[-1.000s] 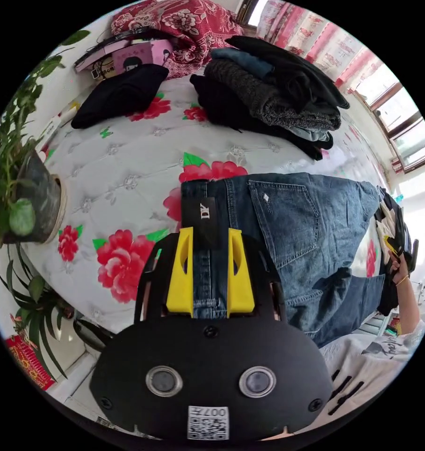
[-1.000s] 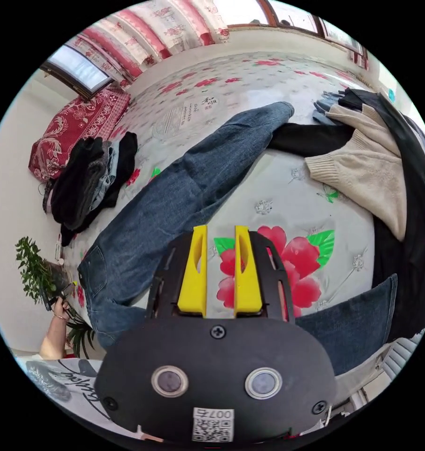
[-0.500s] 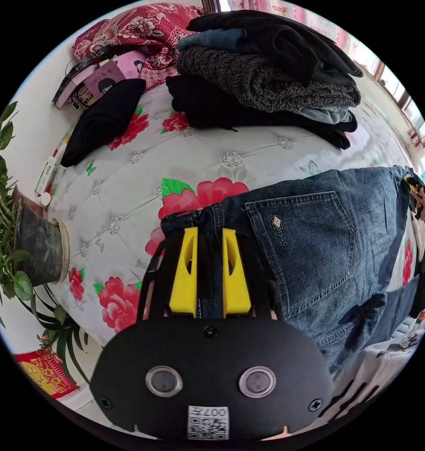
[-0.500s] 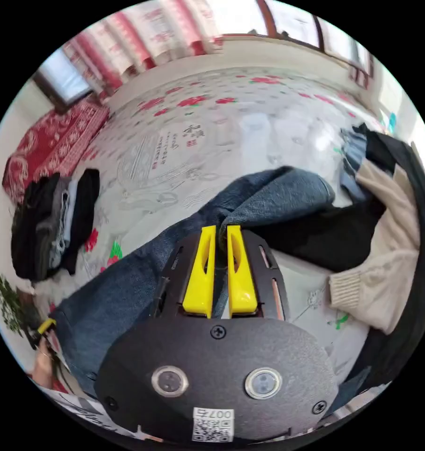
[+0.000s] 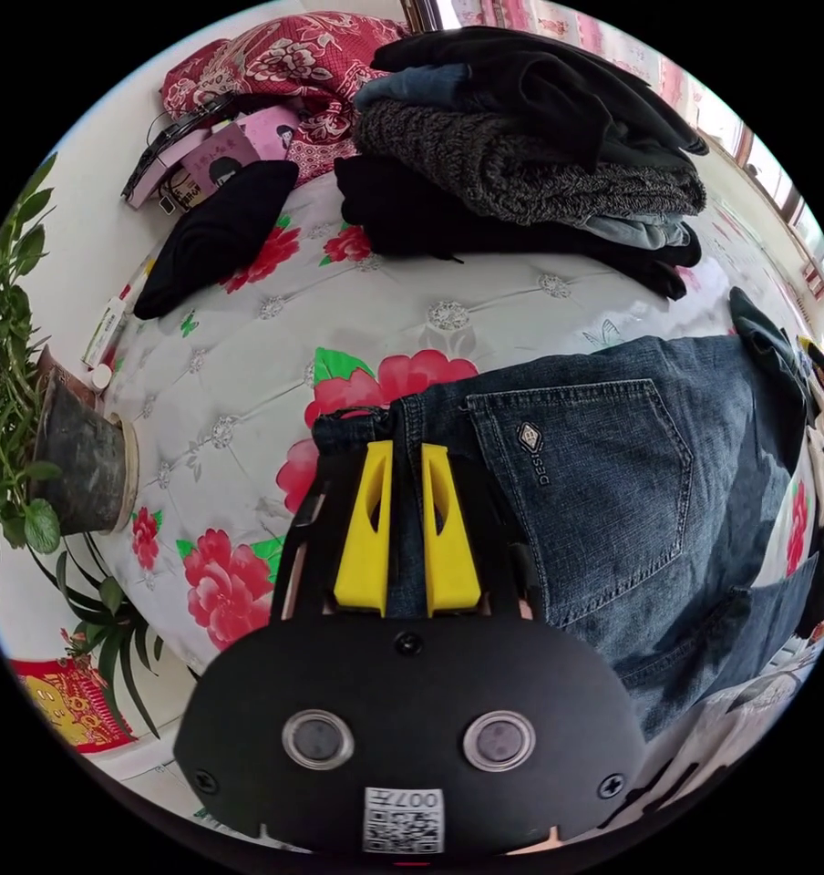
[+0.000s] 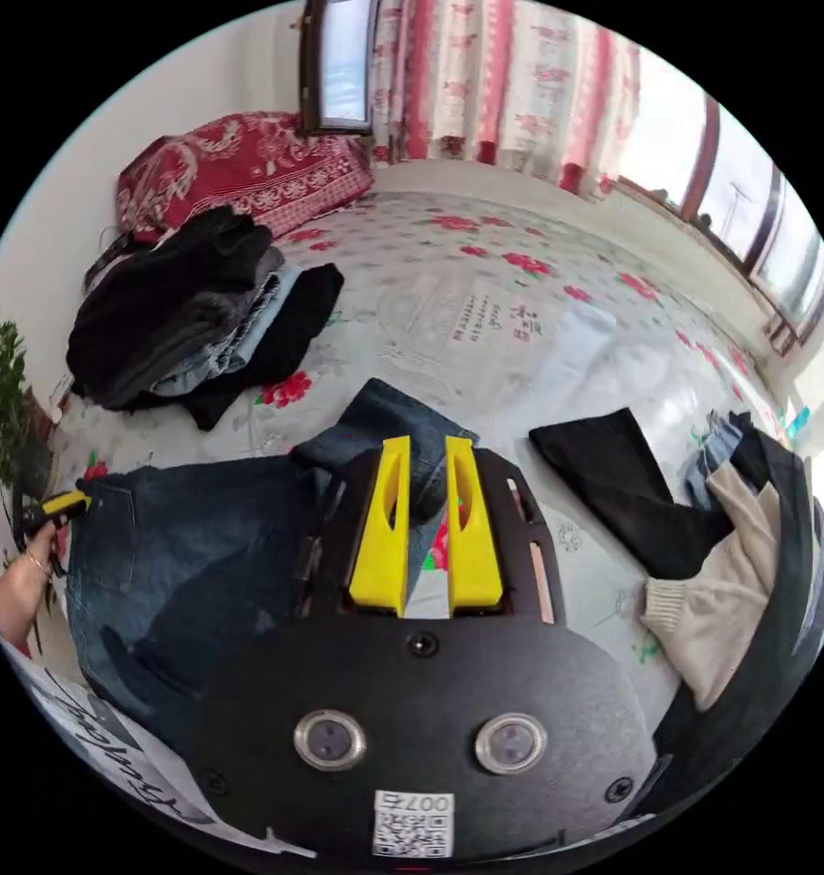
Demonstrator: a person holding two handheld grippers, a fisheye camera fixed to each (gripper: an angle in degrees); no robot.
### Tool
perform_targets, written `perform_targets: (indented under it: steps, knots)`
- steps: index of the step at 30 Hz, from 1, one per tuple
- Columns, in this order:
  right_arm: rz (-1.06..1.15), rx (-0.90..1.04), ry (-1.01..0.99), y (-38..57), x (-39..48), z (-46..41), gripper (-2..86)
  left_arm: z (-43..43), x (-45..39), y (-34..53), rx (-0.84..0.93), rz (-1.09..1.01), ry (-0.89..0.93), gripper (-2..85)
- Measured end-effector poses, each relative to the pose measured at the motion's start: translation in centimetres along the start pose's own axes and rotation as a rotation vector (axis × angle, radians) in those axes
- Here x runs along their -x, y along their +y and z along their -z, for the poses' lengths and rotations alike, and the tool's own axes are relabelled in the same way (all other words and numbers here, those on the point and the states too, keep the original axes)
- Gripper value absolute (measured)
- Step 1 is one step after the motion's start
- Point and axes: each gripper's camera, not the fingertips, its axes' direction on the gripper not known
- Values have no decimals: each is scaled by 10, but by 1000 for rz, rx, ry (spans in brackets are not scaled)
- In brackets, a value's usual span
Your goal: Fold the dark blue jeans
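Dark blue denim covers the near part of the flowered bed (image 5: 248, 365): the jeans (image 5: 612, 492) lie back-pocket side up along the bed's near edge, the waistband at the end nearest the potted plant (image 5: 56, 428), the legs running away from it along that edge toward the loose clothes (image 6: 731, 565) heaped at the other end. The left gripper (image 5: 405, 456) has its yellow jaws drawn close on the waistband, a strip of denim pinched between them, so it looks to have a firm hold at the waist corner. The right gripper (image 6: 425, 456) carries a leg end: blue cloth rises between and beyond its jaws, which stand a little apart but seem to press on the fold. In the right gripper view the lifted leg end hangs over the middle of the bed, with the seat of the jeans (image 6: 175, 547) lying flat between it and the person's other hand (image 6: 15, 583) at the waist. The long axis runs from the waist out to the hems, and the right gripper is the one nearer the free end; my reading is that the fold turns on bringing that end along the axis toward the waistband, with the stack of folded clothes (image 5: 521, 155) well apart toward the far edge
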Motion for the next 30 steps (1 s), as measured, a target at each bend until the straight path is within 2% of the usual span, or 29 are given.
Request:
perform_targets:
  steps: [1,3,5,8,11,14,17,18,21,26,30]
  knots:
    - [-76,19,-20,-1,-24,-3,88,0,-1,0,-2,2,2,46]
    - [-307,70,-259,5,-108,-24,99,1,-5,-2,-7,4,-4,44]
    - [-438,82,-422,13,-146,-46,100,1,-9,-4,-7,7,-11,40]
    - [-486,113,-547,14,-155,-80,71,1,-11,-8,-8,0,-10,30]
    - [-498,222,-472,6,-146,-96,36,0,-16,-20,1,-25,-65,11]
    - [-521,-7,-466,5,-169,-22,17,-4,-5,-38,19,34,-116,-1]
    - [-446,-187,-199,15,-199,96,9,-8,23,-53,7,122,-44,-6]
    - [-416,-210,-70,22,-210,139,7,-9,26,-58,5,114,-44,-7]
    - [-335,-229,123,43,-227,211,7,-9,18,-63,6,69,-108,-7]
    - [-307,-184,227,75,-224,235,16,-6,31,-58,-17,125,-47,-5]
    - [-388,-90,277,68,-228,175,35,-6,34,-69,48,25,-62,7]
